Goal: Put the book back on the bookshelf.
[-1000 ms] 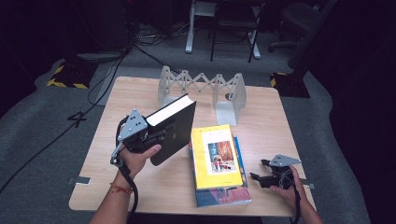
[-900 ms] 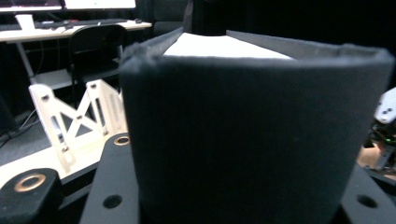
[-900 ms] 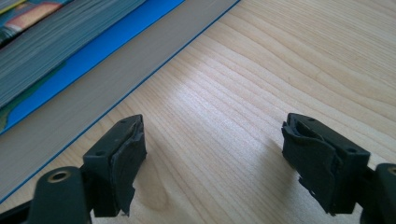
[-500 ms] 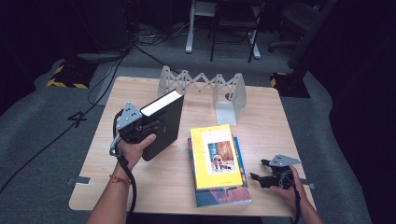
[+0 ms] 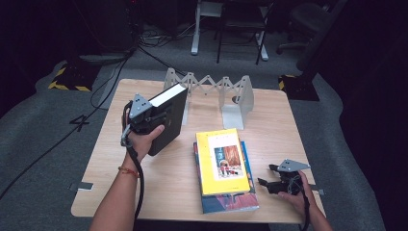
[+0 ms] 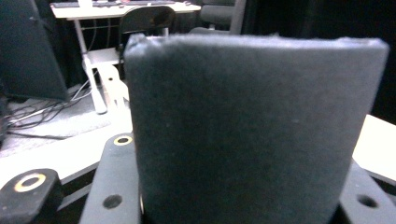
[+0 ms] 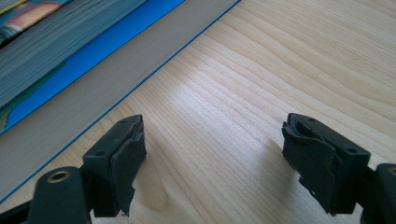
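I see bare desk [image 5: 120, 187] along the left edge; folding rack [image 5: 211, 89] blocks the far edge; book stack [image 5: 223, 168] fills the near middle.

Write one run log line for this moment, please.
left gripper: shut on black book, lifted | right gripper: open, on table | rack: empty

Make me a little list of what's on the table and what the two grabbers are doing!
left gripper: shut on the black book, held up off the table
black book: tilted, white page edge on top, close to the rack
rack: white zigzag stand at the table's far edge, no book in it
stack: books lying flat in the middle, yellow book on top
right gripper: open, nothing between the jaws, low over the wood beside the stack
table: light wood
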Available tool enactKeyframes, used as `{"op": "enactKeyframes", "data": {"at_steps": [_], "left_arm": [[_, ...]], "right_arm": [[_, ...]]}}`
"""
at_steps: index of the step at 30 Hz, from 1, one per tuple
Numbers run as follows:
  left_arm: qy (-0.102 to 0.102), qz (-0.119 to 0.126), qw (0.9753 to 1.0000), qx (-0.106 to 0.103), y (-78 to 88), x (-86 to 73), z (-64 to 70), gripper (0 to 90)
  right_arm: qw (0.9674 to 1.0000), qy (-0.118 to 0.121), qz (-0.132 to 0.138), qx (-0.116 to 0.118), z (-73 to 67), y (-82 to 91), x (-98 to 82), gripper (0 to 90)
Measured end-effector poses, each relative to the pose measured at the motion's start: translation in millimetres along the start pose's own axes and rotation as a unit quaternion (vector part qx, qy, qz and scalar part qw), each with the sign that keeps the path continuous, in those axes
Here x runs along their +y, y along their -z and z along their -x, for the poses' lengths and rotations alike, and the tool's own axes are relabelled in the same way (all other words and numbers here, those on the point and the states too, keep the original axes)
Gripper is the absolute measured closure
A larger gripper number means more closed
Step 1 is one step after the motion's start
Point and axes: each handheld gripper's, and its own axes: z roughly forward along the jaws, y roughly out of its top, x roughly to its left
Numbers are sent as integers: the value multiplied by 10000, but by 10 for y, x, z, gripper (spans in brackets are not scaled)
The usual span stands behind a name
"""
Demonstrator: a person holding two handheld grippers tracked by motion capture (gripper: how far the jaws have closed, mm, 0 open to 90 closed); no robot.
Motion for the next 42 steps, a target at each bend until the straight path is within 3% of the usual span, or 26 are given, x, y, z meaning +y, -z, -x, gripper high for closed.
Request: {"op": "enactKeyframes", "data": {"at_steps": [5, 16, 21, 26, 38, 40, 42], "left_arm": [[169, -35, 9998, 58, -178, 38, -78, 528], [32, -147, 9995, 294, -415, 98, -193, 528], [74, -138, 9992, 361, -511, 121, -199, 527], [-8, -221, 9987, 468, -629, 137, -179, 527], [259, -76, 9968, 746, -780, 193, -295, 526], [387, -24, 9955, 869, -842, 194, -327, 526], [388, -54, 9948, 941, -895, 206, -334, 526]], "right_arm": [[10000, 1, 1, 0, 0, 0, 0, 216], [10000, 7, 6, 9, -2, 2, -3, 215], [10000, 16, 2, 15, 1, 3, -4, 214], [10000, 15, 2, 16, 0, 3, -4, 214], [10000, 43, -1, 52, 8, 1, -2, 212], [10000, 42, -4, 53, 8, 0, 0, 210], [10000, 42, -3, 53, 8, -1, 0, 210]]}}
